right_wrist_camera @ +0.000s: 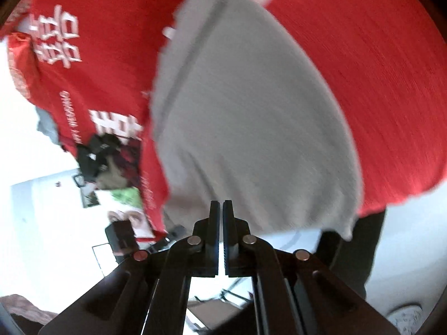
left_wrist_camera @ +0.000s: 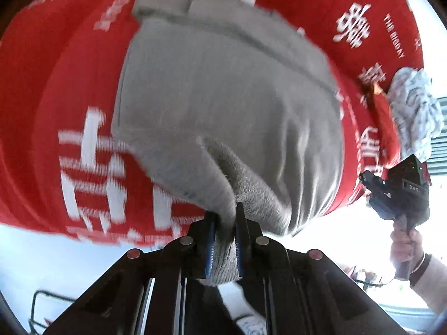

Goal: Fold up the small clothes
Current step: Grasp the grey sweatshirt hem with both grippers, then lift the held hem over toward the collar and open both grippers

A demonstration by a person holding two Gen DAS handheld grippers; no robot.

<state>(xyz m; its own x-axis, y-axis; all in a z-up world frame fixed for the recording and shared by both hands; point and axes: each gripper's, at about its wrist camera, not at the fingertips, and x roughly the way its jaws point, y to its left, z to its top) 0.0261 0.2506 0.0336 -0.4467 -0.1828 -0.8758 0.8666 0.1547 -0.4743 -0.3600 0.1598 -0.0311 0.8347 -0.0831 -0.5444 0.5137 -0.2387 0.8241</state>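
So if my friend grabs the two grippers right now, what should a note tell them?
Left hand-held gripper: shut on a bunched edge of the grey garment.
Right hand-held gripper: jaws closed at the garment's edge; the blurred view does not show whether any fabric is caught.
The garment lies mostly spread on the red cloth with white print. A patterned white cloth sits crumpled at the far edge.
Done: left corner gripped. Left: confirm the right grip, then make the fold; no fold is finished yet.
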